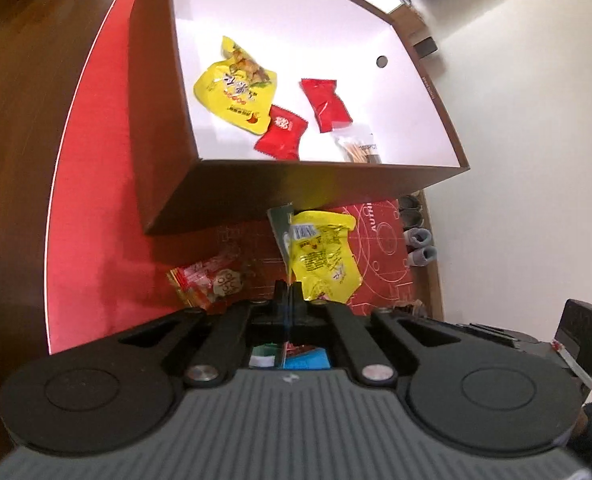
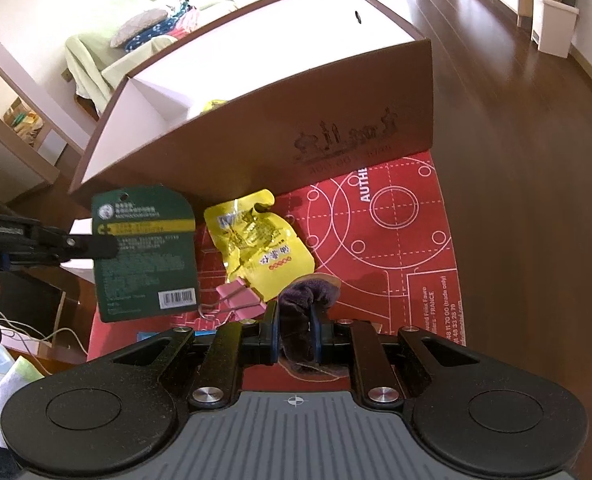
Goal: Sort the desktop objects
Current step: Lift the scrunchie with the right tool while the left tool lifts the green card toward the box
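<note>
My left gripper (image 1: pixel 287 286) is shut on a dark green card packet, seen edge-on in its own view (image 1: pixel 280 228) and flat in the right wrist view (image 2: pixel 146 252), held above the red mat beside the brown box (image 1: pixel 168 184). In the right wrist view the left gripper (image 2: pixel 100 246) shows at the left edge. My right gripper (image 2: pixel 292 316) is shut on a purple fuzzy item (image 2: pixel 308 300) just above the mat. A yellow snack pouch (image 2: pixel 260 244) and a pink binder clip (image 2: pixel 240 300) lie on the mat. Inside the box lie a yellow pouch (image 1: pixel 236 88), two red packets (image 1: pixel 282 134) and a clear bag of sticks (image 1: pixel 360 148).
The red mat (image 2: pixel 408 220) covers a dark wooden table. An orange-red snack packet (image 1: pixel 204 280) lies on the mat left of my left gripper. The box's tall brown wall (image 2: pixel 316 136) stands right behind the loose items. Shoes (image 1: pixel 420 248) sit on the floor by the wall.
</note>
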Demonstrator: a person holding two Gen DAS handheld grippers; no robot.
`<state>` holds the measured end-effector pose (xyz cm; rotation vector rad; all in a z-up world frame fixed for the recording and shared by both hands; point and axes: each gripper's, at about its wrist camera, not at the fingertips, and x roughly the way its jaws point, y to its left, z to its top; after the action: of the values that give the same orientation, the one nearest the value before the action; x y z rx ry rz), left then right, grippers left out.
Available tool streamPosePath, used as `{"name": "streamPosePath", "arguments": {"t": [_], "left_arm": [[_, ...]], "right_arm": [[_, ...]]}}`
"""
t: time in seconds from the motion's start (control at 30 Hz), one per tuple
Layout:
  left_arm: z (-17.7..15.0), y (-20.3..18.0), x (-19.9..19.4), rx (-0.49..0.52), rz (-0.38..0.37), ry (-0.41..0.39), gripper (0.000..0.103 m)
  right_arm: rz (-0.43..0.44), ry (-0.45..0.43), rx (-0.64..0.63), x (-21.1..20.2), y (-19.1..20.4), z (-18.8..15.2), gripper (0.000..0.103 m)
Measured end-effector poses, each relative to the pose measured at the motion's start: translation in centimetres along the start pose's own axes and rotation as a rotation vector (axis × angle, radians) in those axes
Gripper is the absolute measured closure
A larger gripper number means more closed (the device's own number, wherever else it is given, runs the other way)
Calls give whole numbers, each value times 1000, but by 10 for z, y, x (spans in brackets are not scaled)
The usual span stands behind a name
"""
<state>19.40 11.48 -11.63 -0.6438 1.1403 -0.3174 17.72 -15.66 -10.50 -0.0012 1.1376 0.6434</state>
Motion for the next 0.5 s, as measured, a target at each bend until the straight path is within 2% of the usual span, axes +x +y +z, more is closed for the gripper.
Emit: {"name": "streamPosePath", "arguments": {"t": [0.13,0.5], "left_arm": [[1,-15,-18,33,-47,-25,103],[9,-47,-59,111,-103,-78,103]], "right_arm": [[2,-17,10,-5,-2,2,89],[59,-86,16,-32,1,24,89]]}}
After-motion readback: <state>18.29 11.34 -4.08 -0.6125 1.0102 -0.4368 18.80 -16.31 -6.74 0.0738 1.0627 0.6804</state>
